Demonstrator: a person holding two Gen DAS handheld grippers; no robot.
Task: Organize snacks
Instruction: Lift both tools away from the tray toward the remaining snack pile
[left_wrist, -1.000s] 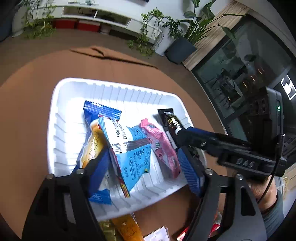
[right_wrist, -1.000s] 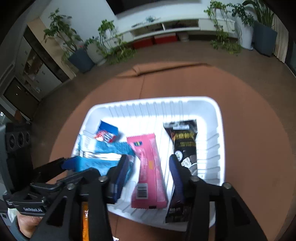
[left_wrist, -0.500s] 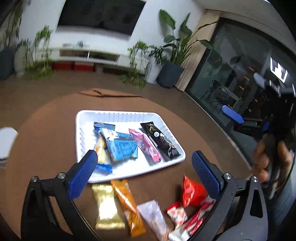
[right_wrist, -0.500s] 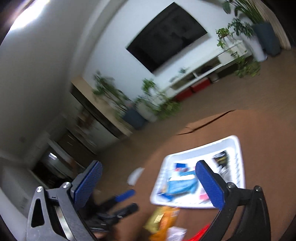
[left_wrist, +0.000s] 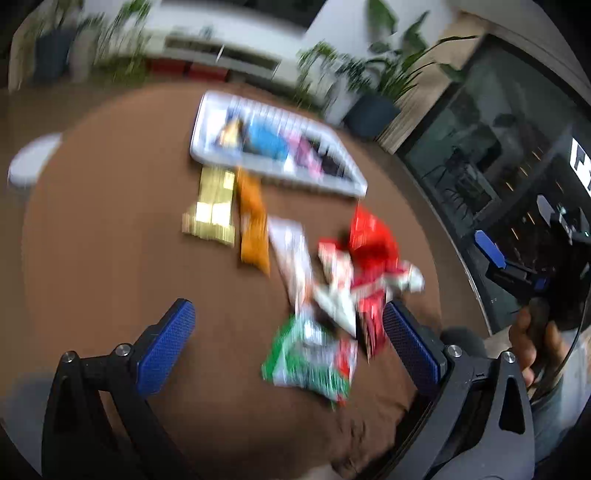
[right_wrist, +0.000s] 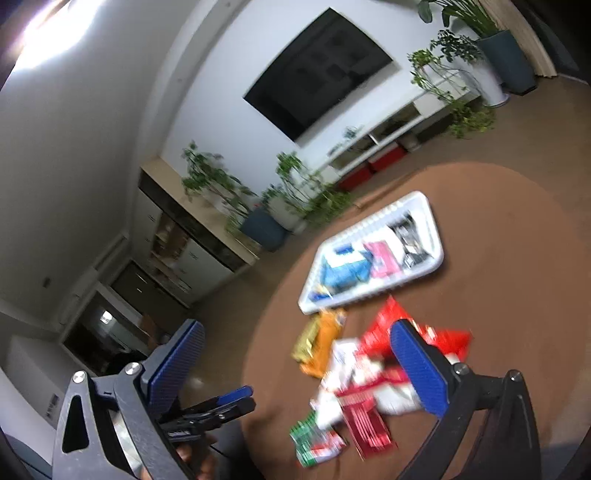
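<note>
Fingers of my left gripper (left_wrist: 286, 349) and right gripper (right_wrist: 297, 363) gape, empty; I'd straddle the green packet (left_wrist: 310, 363) near the table's (left_wrist: 110, 258) edge squarely.

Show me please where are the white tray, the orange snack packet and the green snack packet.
white tray (left_wrist: 207, 122): left wrist view, bare left end.
orange snack packet (left_wrist: 253, 225): left wrist view, middle.
green snack packet (left_wrist: 310, 362): left wrist view, middle.

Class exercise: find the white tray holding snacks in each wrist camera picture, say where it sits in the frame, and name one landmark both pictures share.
Left wrist view: white tray lies upper centre, beyond the loose packets.
Right wrist view: white tray lies right of centre, tilted, above the loose packets.
Shared landmark: the orange packet lying just outside the tray's near edge.
</note>
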